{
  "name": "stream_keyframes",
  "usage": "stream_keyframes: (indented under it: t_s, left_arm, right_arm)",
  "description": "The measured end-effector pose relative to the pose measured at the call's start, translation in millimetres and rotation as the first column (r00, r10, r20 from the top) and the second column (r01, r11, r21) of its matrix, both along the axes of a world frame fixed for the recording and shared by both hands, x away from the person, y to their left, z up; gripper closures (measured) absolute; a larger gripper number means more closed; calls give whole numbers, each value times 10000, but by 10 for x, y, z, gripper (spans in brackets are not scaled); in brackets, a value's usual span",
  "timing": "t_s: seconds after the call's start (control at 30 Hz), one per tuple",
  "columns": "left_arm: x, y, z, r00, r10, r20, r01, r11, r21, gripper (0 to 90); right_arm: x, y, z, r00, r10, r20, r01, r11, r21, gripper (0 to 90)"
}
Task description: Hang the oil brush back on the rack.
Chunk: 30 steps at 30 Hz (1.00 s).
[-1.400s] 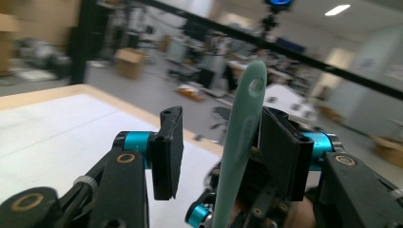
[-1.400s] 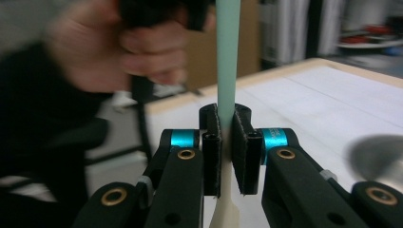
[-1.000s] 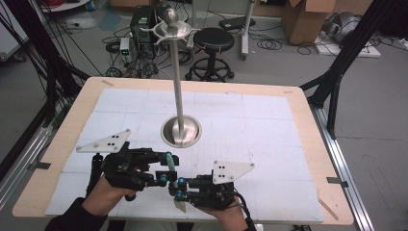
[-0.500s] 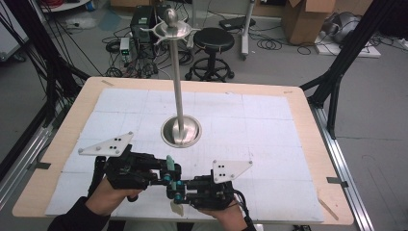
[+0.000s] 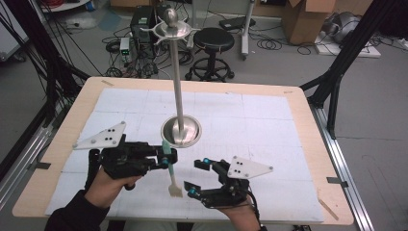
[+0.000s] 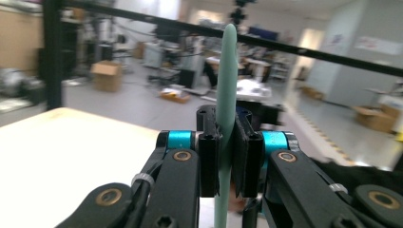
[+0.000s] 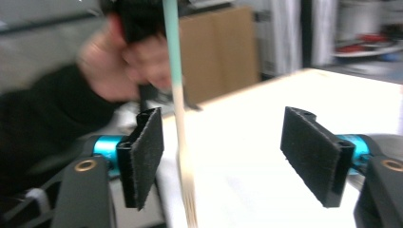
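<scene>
right gripper [image 5: 192,179] has let go; fork [image 5: 170,169], mint-green handle, pale tines

High view looks down on the table [image 5: 269,110] from the near side; claw views sit close, sharing the fork [image 5: 172,175]

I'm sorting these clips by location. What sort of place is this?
Most likely a robotics lab or workshop: a table inside a black frame, cables and electronics on the grey floor, cardboard boxes behind.
</scene>
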<state>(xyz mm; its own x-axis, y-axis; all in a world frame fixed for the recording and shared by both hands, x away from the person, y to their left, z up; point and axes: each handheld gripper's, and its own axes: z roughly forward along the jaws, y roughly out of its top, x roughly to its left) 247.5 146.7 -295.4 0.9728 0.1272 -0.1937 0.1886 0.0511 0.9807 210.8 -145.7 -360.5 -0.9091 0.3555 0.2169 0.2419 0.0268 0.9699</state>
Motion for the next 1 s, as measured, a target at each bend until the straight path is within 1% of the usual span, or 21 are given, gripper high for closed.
stream_keyframes:
  t_s: [0.07, 0.13, 0.17, 0.2, 0.27, 0.3, 0.33, 0.37, 0.4, 0.43, 0.53, 0.6, 0.7, 0.77, 0.8, 0.87, 0.9, 0.93, 0.97, 1.0]
  left_arm:
    - [69, 2, 61, 9987, 515, -30, -514, 9985, 210, 822]
    - [133, -7, 108, 9961, 881, 35, -882, 9951, 448, 822]
    - [183, -17, 138, 9939, 1102, 24, -1102, 9923, 566, 822]
    - [221, -28, 162, 9919, 1266, 45, -1266, 9897, 665, 822]
    - [286, -52, 208, 9872, 1592, 134, -1597, 9836, 837, 823]
    - [329, -68, 243, 9845, 1746, 143, -1752, 9804, 902, 823]
    - [354, -76, 263, 9828, 1840, 159, -1847, 9784, 927, 824]
    - [392, -94, 300, 9810, 1929, 198, -1939, 9764, 946, 824]
    - [412, -104, 324, 9802, 1966, 215, -1978, 9753, 988, 824]
    - [438, -119, 355, 9780, 2073, 240, -2086, 9730, 986, 824]
    - [512, -160, 464, 9737, 2258, 306, -2277, 9690, 955, 824]
    - [568, -189, 535, 9717, 2341, 325, -2362, 9670, 956, 824]
    - [645, -235, 647, 9674, 2500, 416, -2531, 9618, 1044, 824]
    - [697, -268, 732, 9667, 2526, 406, -2554, 9622, 944, 823]
    - [712, -283, 760, 9656, 2564, 421, -2593, 9612, 937, 824]
    - [758, -330, 834, 9618, 2689, 520, -2730, 9566, 1022, 824]
    - [776, -357, 864, 9602, 2742, 531, -2784, 9550, 1024, 824]
    - [792, -377, 886, 9590, 2776, 577, -2824, 9533, 1071, 824]
    - [818, -414, 922, 9560, 2864, 634, -2921, 9490, 1183, 824]
    - [834, -436, 940, 9539, 2931, 646, -2991, 9462, 1237, 824]
  right_arm:
    - [-15, -98, 16, 9979, -640, 54, 642, 9968, -471, 269]
    - [-31, -241, 24, 9908, -1330, 231, 1344, 9880, -767, 256]
    - [-37, -288, 27, 9872, -1571, 277, 1589, 9835, -868, 250]
    - [-46, -361, 31, 9804, -1926, 412, 1959, 9752, -1034, 243]
    - [-56, -463, 35, 9688, -2415, 566, 2465, 9624, -1141, 224]
    - [-60, -494, 36, 9646, -2569, 590, 2623, 9577, -1180, 216]
    - [-63, -535, 35, 9560, -2856, 675, 2922, 9476, -1290, 210]
    - [-61, -555, 33, 9521, -2976, 708, 3048, 9424, -1378, 210]
    - [-57, -578, 27, 9442, -3228, 658, 3293, 9318, -1529, 210]
    - [-53, -590, 22, 9412, -3309, 678, 3377, 9266, -1653, 210]
    - [-46, -626, 1, 9263, -3628, 1015, 3766, 8997, -2209, 210]
    - [-41, -666, -4, 9182, -3794, 1140, 3959, 8883, -2326, 210]
    - [-35, -751, 1, 9080, -4012, 1206, 4186, 8809, -2211, 208]
    - [-34, -807, 1, 9026, -4138, 1185, 4301, 8772, -2134, 207]
    - [-34, -832, -3, 8993, -4207, 1192, 4371, 8738, -2133, 207]
    - [-33, -865, -10, 8956, -4287, 1193, 4447, 8706, -2102, 207]
    - [-36, -871, -9, 8956, -4300, 1140, 4448, 8709, -2091, 207]
    - [-32, -881, -10, 8938, -4321, 1203, 4483, 8695, -2075, 207]
    - [-34, -885, -10, 8937, -4330, 1173, 4484, 8697, -2065, 208]
    - [-33, -894, -8, 8920, -4365, 1177, 4518, 8686, -2032, 207]
